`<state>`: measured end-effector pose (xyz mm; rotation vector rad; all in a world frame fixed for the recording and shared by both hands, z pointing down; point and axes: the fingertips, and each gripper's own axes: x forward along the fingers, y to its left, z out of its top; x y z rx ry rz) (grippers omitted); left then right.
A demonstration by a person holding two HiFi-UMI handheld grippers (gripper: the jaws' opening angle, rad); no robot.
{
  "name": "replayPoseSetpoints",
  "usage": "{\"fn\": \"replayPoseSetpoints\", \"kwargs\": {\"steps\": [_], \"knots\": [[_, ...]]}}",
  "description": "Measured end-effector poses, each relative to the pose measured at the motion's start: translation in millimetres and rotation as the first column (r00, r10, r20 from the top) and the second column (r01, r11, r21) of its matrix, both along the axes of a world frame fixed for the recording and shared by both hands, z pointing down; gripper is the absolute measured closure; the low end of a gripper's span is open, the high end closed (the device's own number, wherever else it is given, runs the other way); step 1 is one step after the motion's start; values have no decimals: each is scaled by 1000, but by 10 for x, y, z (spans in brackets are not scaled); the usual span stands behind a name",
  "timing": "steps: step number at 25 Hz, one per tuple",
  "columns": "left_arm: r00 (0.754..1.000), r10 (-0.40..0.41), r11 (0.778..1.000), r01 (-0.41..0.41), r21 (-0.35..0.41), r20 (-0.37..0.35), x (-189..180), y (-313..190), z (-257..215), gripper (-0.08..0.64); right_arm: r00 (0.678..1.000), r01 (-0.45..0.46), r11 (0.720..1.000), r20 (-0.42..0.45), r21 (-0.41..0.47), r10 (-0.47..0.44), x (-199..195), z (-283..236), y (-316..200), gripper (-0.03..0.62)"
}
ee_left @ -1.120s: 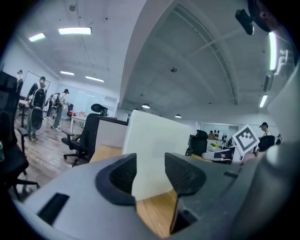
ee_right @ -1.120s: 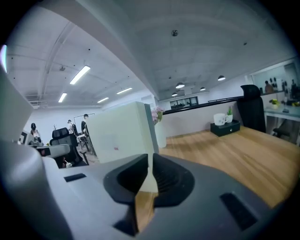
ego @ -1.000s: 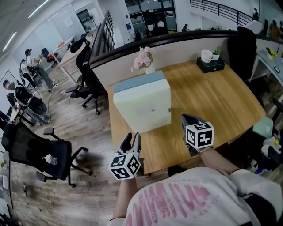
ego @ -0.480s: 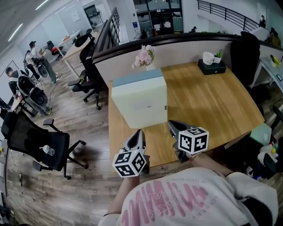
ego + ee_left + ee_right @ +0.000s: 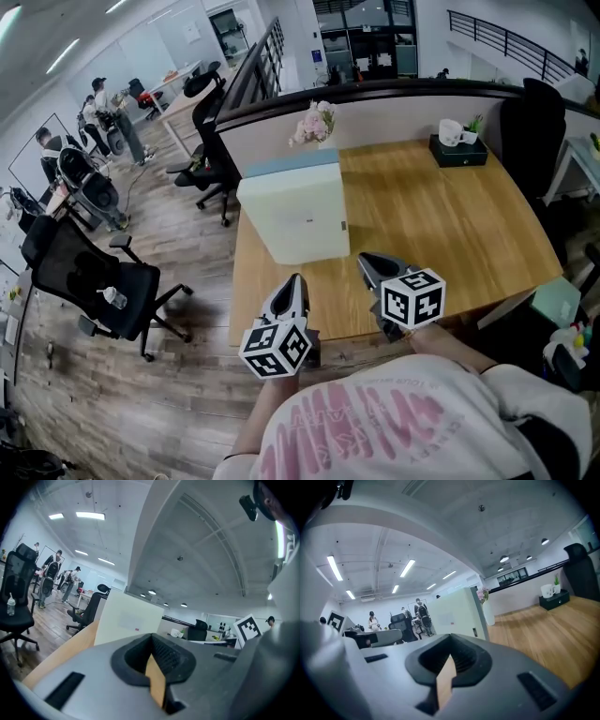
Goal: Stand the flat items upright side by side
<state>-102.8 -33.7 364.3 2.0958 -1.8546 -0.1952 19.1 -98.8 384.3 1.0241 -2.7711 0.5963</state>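
A pale cream box (image 5: 298,217) with a blue-grey far edge stands on the wooden table (image 5: 441,220), left of centre. It also appears in the left gripper view as the box (image 5: 129,619) and in the right gripper view as the box (image 5: 454,612), ahead of both grippers. My left gripper (image 5: 292,289) hovers at the table's near edge, short of the box, shut with nothing in it (image 5: 152,637). My right gripper (image 5: 370,266) is beside it over the near table, also shut and holding nothing (image 5: 450,641). No separate flat items can be made out.
A vase of pink flowers (image 5: 315,124) stands behind the box by the partition. A black tissue box with a white cup (image 5: 457,147) sits at the back right. Black office chairs (image 5: 94,286) stand on the floor to the left, with people farther off.
The left gripper's jaws have closed. Both grippers drew a little nearer each other at the table's near edge, the right one shifting left.
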Motion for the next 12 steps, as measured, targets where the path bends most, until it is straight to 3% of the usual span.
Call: {"fn": "replayPoseSetpoints", "kwargs": {"steps": [12], "knots": [[998,-63,998,63,-11,14,525,534,6,557,998,63,998,-19,9,-63,514,-13,457,597]]}}
